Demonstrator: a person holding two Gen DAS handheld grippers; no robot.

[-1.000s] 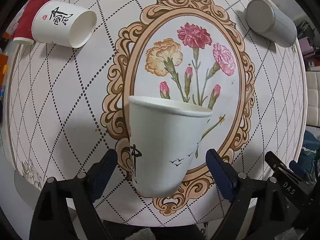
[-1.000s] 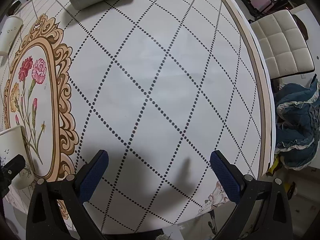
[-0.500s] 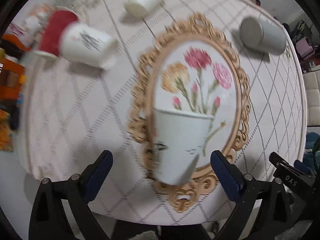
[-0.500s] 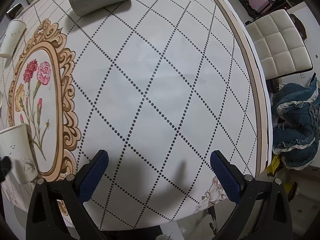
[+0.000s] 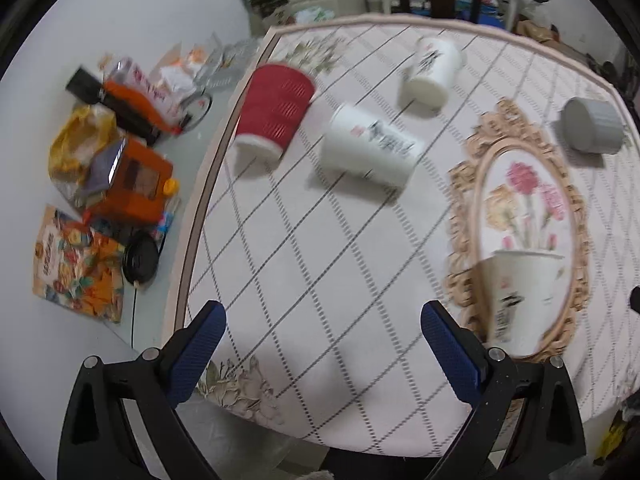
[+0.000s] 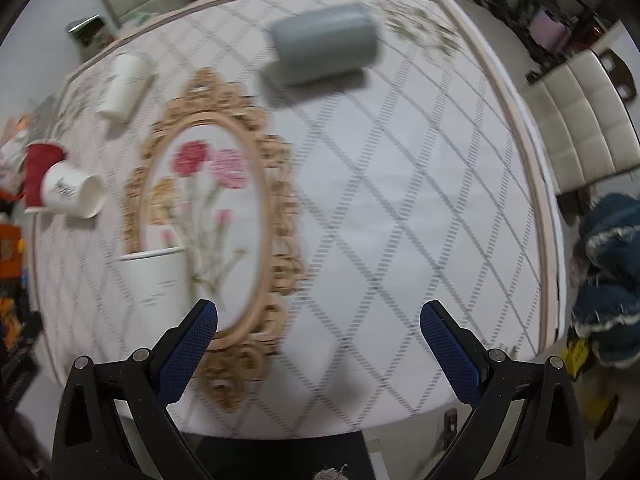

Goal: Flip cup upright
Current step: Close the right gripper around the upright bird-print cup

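A white paper cup [image 5: 520, 296] stands upright on the oval flower print of the table; it also shows in the right wrist view [image 6: 158, 280]. My left gripper [image 5: 322, 344] is open and empty, to the left of that cup near the table's front edge. My right gripper [image 6: 318, 340] is open and empty, to the right of the cup. Several cups lie on their sides: a white printed one [image 5: 370, 146], a red one [image 5: 274, 110], a plain white one [image 5: 432, 72] and a grey one [image 6: 324, 42].
The table [image 5: 320, 260] has a diamond-pattern cloth. Boxes, bags and a black lid lie on the floor at left [image 5: 120, 176]. A white chair [image 6: 580, 124] and blue cloth [image 6: 608, 280] are off the table's right side.
My left gripper drew back from the upright cup and swung left; the cup now stands free at its right. The right gripper backed away and tilted up, showing more of the table.
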